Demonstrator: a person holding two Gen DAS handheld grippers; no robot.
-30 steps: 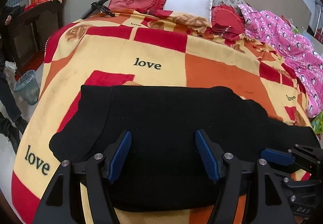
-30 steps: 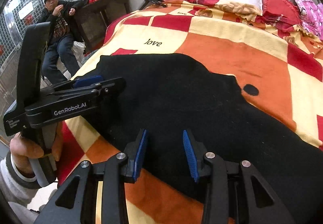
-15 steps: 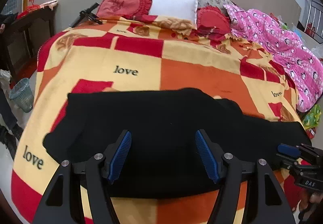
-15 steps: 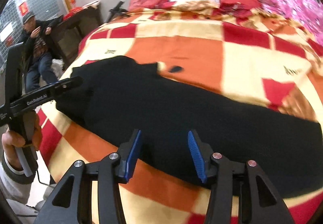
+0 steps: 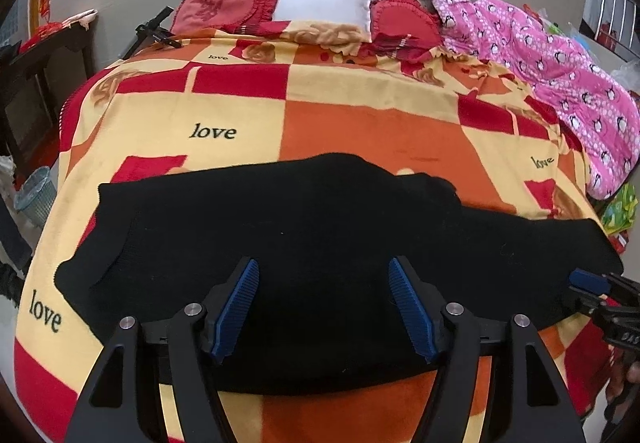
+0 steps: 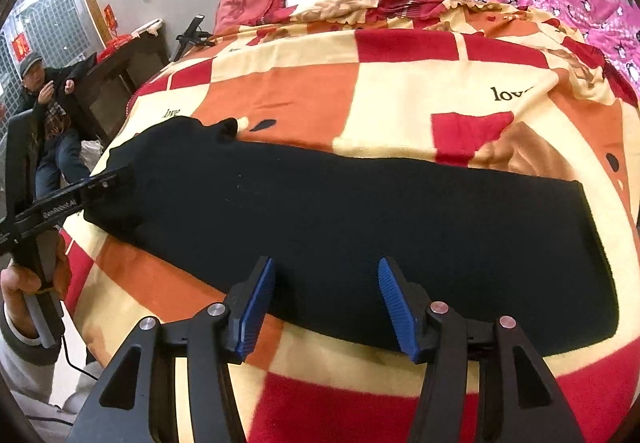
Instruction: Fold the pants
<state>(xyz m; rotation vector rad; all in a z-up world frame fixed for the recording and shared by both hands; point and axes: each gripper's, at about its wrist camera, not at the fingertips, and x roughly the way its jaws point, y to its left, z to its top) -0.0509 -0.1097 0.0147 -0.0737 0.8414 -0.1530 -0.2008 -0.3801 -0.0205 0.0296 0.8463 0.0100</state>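
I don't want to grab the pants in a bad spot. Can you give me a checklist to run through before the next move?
1. Left gripper open, nothing between its fingers: ok.
2. Right gripper open, nothing between its fingers: ok.
3. Black pants lying flat along the near side of the checked blanket: ok; already doubled leg on leg: cannot tell.
4. Hem end straight and exposed for a grasp: ok.
5. Other end even: not ok, its outline is irregular with a corner jutting out.
6. Blanket beyond the pants bare for the fold to land; pink quilt well away: ok.
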